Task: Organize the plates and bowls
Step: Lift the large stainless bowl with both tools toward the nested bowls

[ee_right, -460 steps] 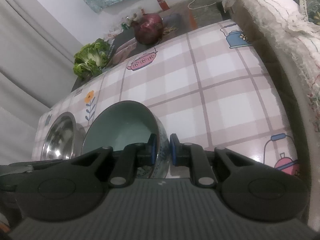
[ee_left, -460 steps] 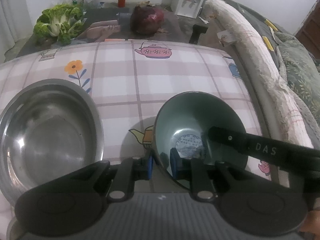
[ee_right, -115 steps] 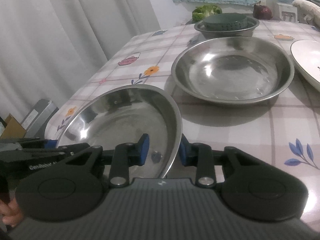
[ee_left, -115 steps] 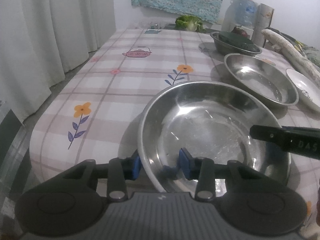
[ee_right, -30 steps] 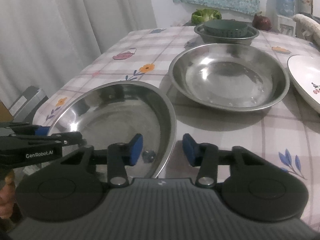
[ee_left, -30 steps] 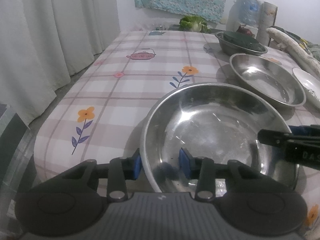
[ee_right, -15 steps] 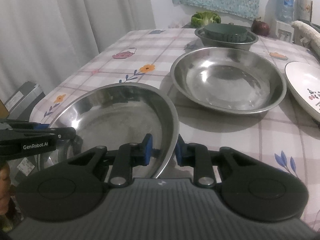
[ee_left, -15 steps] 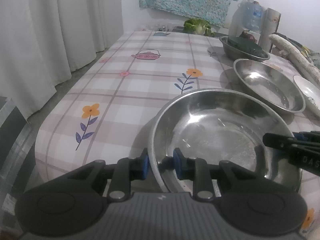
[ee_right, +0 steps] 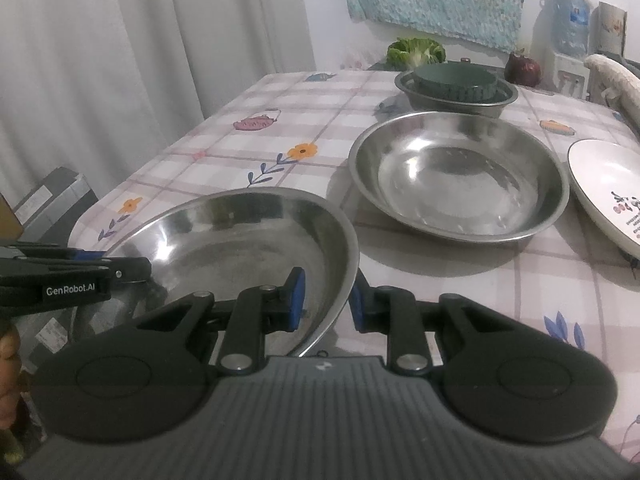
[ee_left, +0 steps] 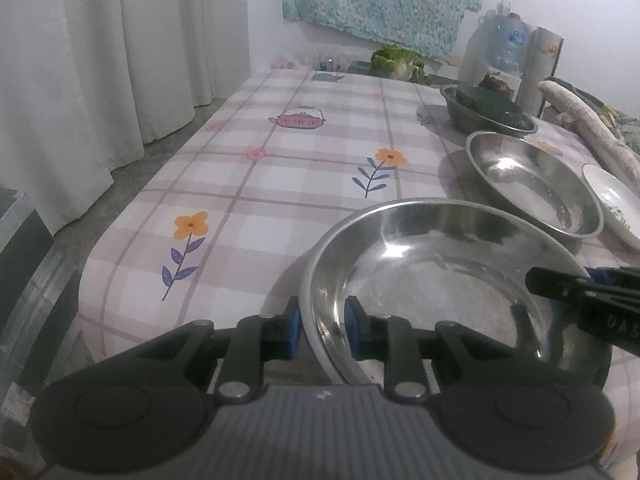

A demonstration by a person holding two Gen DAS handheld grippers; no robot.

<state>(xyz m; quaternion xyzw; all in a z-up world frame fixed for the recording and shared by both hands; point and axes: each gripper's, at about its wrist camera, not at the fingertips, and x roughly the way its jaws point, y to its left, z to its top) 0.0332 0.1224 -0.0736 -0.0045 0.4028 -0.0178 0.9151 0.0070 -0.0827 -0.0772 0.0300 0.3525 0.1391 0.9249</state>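
Observation:
A wide steel plate [ee_left: 440, 272] is held at the near end of the table and looks lifted off the cloth. My left gripper [ee_left: 322, 330] is shut on its left rim. My right gripper [ee_right: 326, 298] is shut on its right rim; the plate also shows in the right wrist view [ee_right: 240, 240]. A second steel plate [ee_right: 460, 176] lies just beyond it on the tablecloth. Further back a steel bowl [ee_right: 456, 98] holds an upturned green bowl [ee_right: 456, 78]. A white plate [ee_right: 608, 184] with a small print lies at the right.
The table has a pink checked cloth [ee_left: 280, 168] with flowers and teapots. White curtains [ee_left: 100, 60] hang at the left. A green cabbage [ee_right: 416, 52], a dark red onion [ee_right: 522, 66] and a water bottle [ee_right: 570, 20] stand at the far end. A padded sofa arm [ee_left: 584, 120] runs along the right.
Both grippers closed on the near steel plate's rim within the last second. The plate and both grippers have risen slightly and the view has drawn back.

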